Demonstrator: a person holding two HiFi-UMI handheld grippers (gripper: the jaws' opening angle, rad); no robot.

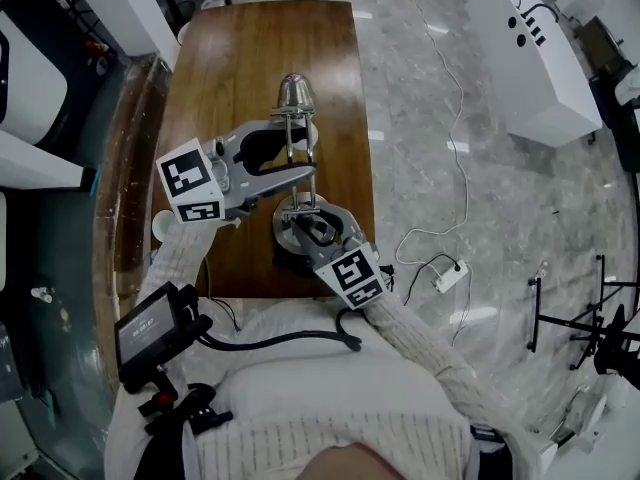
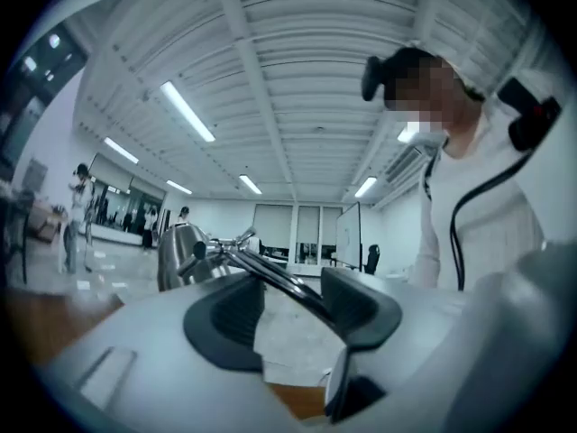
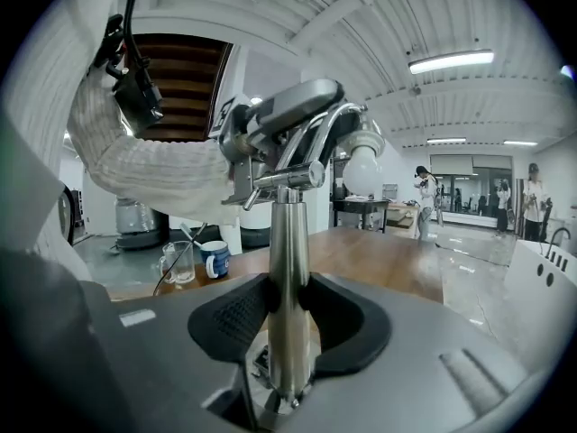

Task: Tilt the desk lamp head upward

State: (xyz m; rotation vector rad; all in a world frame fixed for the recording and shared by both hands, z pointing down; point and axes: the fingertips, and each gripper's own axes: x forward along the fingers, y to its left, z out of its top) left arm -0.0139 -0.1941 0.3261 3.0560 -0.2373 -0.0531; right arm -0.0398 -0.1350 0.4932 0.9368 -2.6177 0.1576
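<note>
A chrome desk lamp stands near the front edge of the wooden table (image 1: 230,58), with its head (image 1: 297,93) at the far end and its round base (image 1: 292,240) close to me. My right gripper (image 1: 316,226) is shut on the upright post (image 3: 288,278) just above the base, and both pads touch it. My left gripper (image 1: 300,158) is higher up and open. The lamp's thin arm rods (image 2: 270,273) run between its jaws, close to the right pad, with a gap on the left. The metal shade (image 2: 180,255) shows beyond the rods, and the white bulb (image 3: 362,171) points away.
A blue mug (image 3: 215,258) and a glass (image 3: 176,264) stand on the table's left side. A power strip (image 1: 450,276) with its cable lies on the marble floor to the right. A white cabinet (image 1: 530,58) stands at the far right.
</note>
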